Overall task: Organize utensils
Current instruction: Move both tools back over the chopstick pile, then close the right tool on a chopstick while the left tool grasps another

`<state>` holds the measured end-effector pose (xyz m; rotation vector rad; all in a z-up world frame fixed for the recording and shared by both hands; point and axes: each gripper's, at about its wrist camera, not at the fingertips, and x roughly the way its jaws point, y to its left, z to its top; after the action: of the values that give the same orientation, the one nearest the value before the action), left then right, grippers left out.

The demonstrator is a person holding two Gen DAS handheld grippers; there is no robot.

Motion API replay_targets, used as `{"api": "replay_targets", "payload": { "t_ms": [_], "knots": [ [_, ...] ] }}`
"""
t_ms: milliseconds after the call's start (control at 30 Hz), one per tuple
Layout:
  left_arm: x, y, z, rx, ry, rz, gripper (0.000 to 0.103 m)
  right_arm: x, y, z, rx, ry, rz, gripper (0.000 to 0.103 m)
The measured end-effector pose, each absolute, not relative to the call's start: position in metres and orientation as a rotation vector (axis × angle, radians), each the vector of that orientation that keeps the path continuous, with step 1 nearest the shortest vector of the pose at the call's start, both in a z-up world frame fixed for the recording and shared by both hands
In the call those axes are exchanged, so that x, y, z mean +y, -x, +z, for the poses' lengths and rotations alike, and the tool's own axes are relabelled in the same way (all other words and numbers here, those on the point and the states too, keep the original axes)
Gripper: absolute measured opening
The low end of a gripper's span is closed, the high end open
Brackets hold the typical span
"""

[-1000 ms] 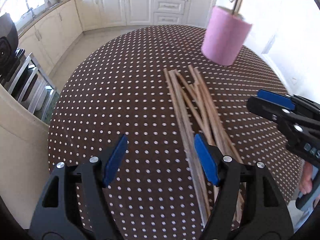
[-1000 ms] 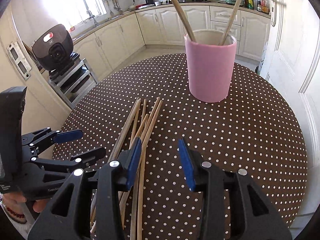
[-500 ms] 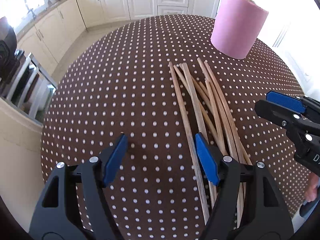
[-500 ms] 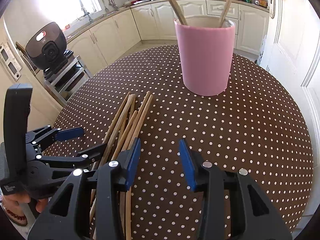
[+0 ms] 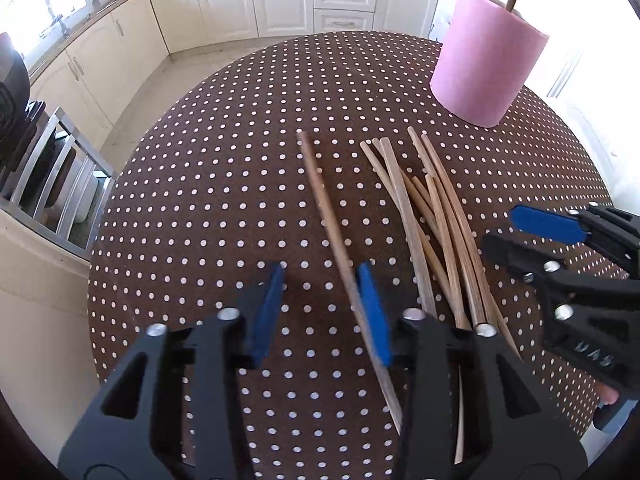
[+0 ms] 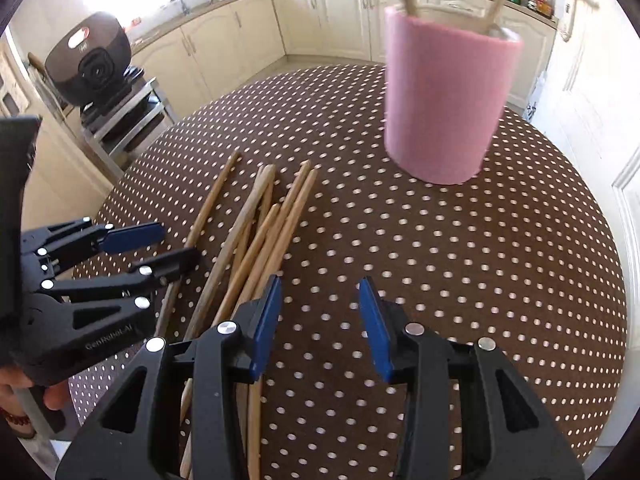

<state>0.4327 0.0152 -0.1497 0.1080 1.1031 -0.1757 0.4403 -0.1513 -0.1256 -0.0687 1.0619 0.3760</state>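
Chopsticks are the business here, and most of them are not yet put away. Taking the left wrist view from left to right: at the lower centre the left gripper (image 5: 322, 312) has its jaws closing, with one wooden chopstick (image 5: 332, 220) between them. That stick lies against the right-hand blue pad, while a gap shows between it and the left pad, so it is not yet pinched. It runs up toward the middle of the frame, apart from the others. Just right of it, the loose pile of chopsticks (image 5: 436, 216) lies fanned on the brown dotted tablecloth (image 5: 200, 200). At the upper right stands the pink holder (image 5: 486, 64), with one stick rising from it at the frame's top edge. At the right edge the right gripper (image 5: 532, 228) shows, its jaws spread with nothing between them.

The right wrist view agrees. Its own claw at the lower centre is parted over bare cloth, the pile is just left of it, and the holder at the upper right carries two sticks.

By my judgement the task is early. Two sticks are in the holder, one is being taken up, and the rest of the pile remains to be moved.
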Motion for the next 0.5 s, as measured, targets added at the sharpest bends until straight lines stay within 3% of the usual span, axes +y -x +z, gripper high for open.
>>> {"api": "replay_targets", "payload": {
  "t_ms": [500],
  "knots": [
    [0.024, -0.428, -0.152, 1.114, -0.103, -0.182, 0.033, -0.135, -0.450, -0.128, 1.069, 0.115, 0.355, 0.038]
  ]
}}
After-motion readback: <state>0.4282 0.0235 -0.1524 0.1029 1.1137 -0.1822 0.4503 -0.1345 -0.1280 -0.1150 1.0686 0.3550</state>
